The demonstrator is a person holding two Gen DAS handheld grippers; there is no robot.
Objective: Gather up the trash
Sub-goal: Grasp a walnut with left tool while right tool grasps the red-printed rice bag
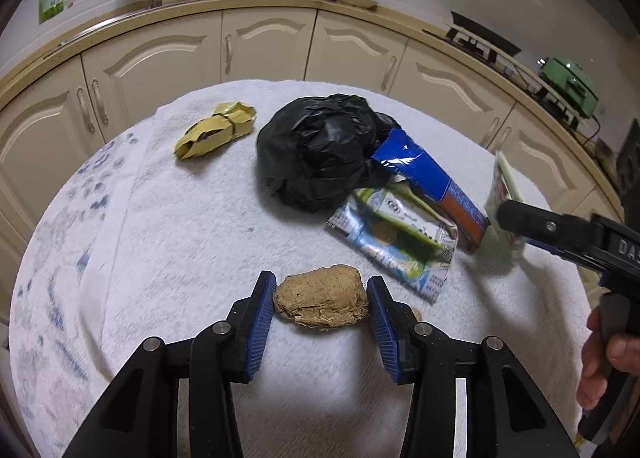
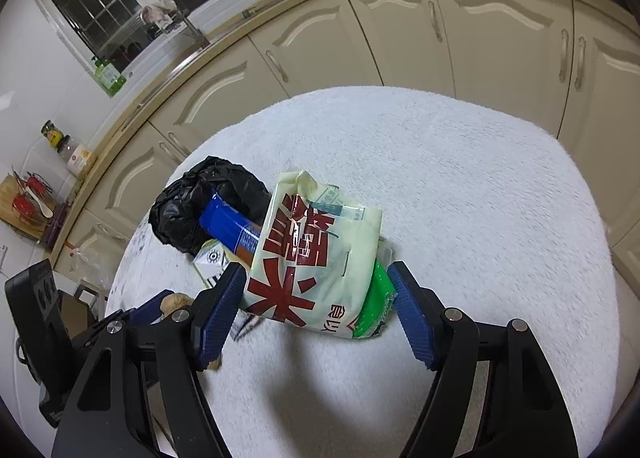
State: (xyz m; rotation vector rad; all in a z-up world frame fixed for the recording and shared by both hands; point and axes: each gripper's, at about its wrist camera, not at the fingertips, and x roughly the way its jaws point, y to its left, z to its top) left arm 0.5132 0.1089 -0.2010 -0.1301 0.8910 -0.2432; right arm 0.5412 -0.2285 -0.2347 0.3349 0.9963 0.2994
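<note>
A crumpled brown paper wad (image 1: 322, 296) lies on the white towel between the open pads of my left gripper (image 1: 321, 290); both pads sit at its sides. My right gripper (image 2: 316, 278) is open around a pale bag with red characters (image 2: 312, 254) and a green packet (image 2: 374, 306) beside it; the bag looks tilted. A black plastic bag (image 1: 320, 150) sits mid-table, with a blue wrapper (image 1: 432, 178) and a flattened carton (image 1: 396, 234) leaning against it. A yellow crumpled wrapper (image 1: 218, 128) lies at the far left.
The table is covered by a white towel (image 1: 180, 242). Cream kitchen cabinets (image 1: 272, 42) curve behind it, with a sink, utensils and a stove on the counter. The right gripper's body (image 1: 568, 234) and the hand holding it show at the right of the left wrist view.
</note>
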